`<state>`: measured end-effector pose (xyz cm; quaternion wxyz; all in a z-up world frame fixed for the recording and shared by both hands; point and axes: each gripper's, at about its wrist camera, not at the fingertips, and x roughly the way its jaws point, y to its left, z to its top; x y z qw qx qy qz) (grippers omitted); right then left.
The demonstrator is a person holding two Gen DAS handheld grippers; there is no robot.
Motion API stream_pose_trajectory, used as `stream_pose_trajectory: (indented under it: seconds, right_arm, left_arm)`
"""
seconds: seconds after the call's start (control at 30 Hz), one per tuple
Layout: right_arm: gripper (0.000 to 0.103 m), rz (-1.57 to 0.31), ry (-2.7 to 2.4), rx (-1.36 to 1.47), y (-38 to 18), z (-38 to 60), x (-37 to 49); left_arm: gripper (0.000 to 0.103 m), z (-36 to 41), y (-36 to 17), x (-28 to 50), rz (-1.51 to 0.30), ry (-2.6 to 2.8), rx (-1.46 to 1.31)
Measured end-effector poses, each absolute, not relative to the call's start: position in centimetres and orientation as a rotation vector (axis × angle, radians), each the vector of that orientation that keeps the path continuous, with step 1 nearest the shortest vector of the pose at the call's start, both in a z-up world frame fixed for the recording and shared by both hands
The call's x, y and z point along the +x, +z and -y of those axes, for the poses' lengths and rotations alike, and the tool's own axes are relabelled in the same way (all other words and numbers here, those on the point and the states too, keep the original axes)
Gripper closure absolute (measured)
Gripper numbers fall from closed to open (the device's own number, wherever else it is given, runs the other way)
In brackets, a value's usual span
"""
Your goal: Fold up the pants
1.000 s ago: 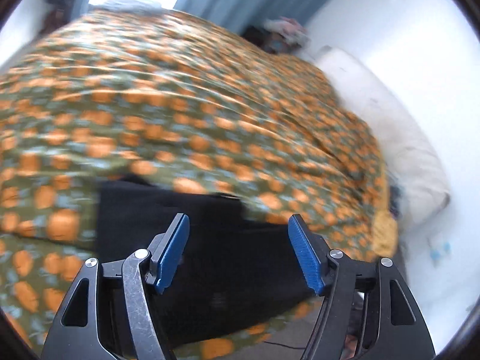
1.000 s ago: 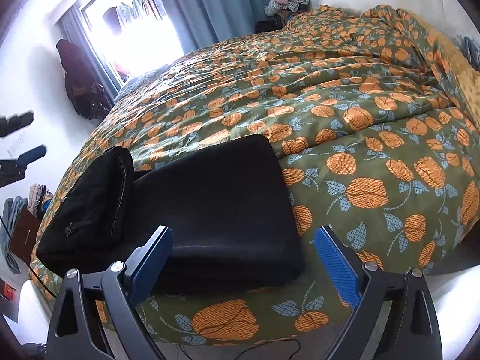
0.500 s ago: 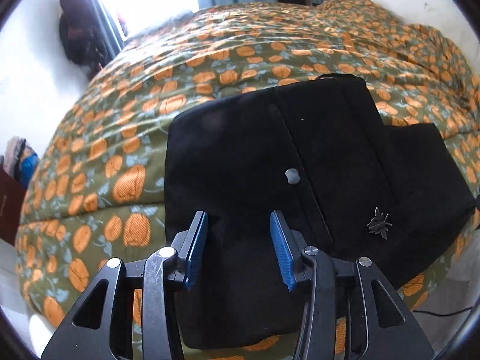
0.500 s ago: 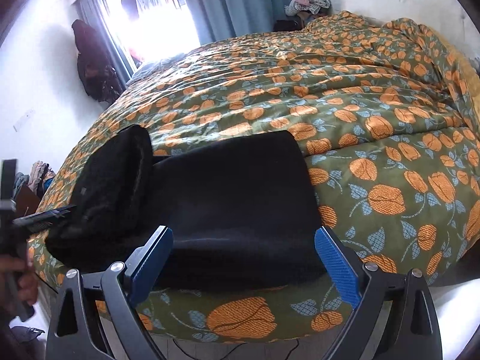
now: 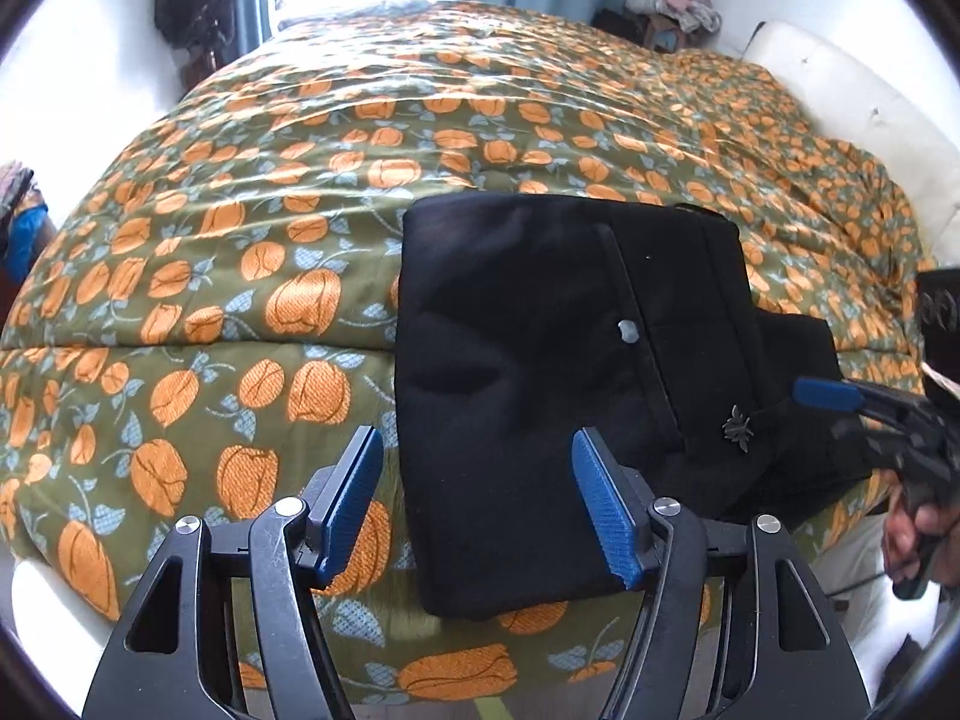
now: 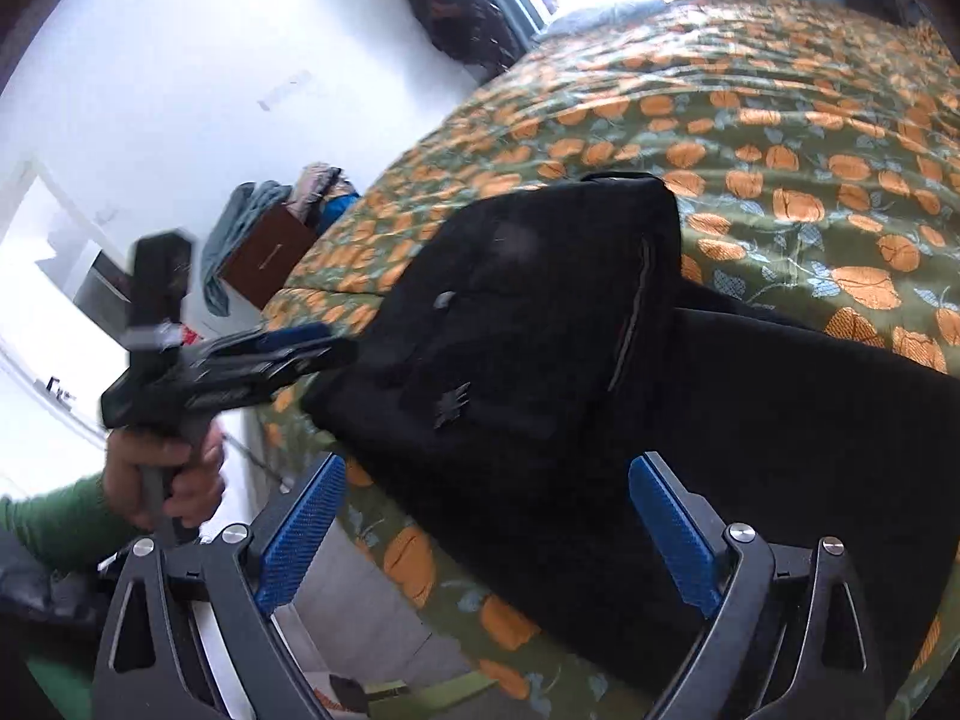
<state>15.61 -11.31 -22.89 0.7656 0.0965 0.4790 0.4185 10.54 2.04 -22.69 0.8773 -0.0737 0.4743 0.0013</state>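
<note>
Your left gripper (image 5: 474,504) hangs just over the near edge of the black pants (image 5: 540,360), which lie folded into a thick pad on the orange-and-green floral quilt (image 5: 240,228) at the bed's near side. Its jaws have just been opening and now stand fairly wide. The pad's near left corner shows between the blue pads (image 5: 351,498), but nothing is pinched. Directly ahead of these tongs the folded top layer runs away from you, long axis roughly along the line the fingers point, with a pale button (image 5: 627,331) and a small metal charm (image 5: 738,429) ahead and to the right.

Your right gripper (image 6: 486,528) comes in from the other side, jaws spread wide and empty. The lower layer of the pants passes between and under its pads and stretches off to the right of them, crossways to the upper fold. From there the raised fold sits ahead and slightly left.

Your left tongs look nearer to the loose top fold; the right ones sit closer to the long lower part. Judging by this, the next fold turns on which end you lift: the lower part still sticks out beyond the pad.

No container holds anything here. The pants rest on the quilt alone.
</note>
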Motion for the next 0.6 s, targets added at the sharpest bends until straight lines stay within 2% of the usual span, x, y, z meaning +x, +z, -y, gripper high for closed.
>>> stream_pose_trajectory:
  seconds: [0.03,0.07,0.13,0.27,0.4,0.6]
  right_arm:
    - [0.013,-1.057,0.91,0.237,-23.3,11.4,16.4]
    - [0.026,-1.084,0.923,0.266,-23.8,11.4,17.2]
    - [0.037,-1.137,0.946,0.289,-24.6,11.0,18.1]
    - [0.044,-1.222,0.943,0.276,-25.7,10.8,19.5]
    - [0.044,-1.258,0.97,0.266,-25.7,10.2,20.0]
    - [0.044,-1.324,1.005,0.434,-26.4,11.0,20.9]
  left_arm:
    - [0.035,-2.1,-22.8,10.6,-0.992,-0.001,-0.159]
    - [0.035,-2.0,-22.9,10.6,-0.994,-0.008,-0.164]
    - [0.035,-1.8,-23.0,10.7,-0.998,-0.022,-0.162]
    - [0.034,-1.2,-23.7,11.3,-1.017,-0.059,-0.149]
    - [0.031,-0.8,-23.8,11.6,-1.02,-0.06,-0.131]
    - [0.031,-0.8,-23.9,11.5,-1.02,-0.063,-0.133]
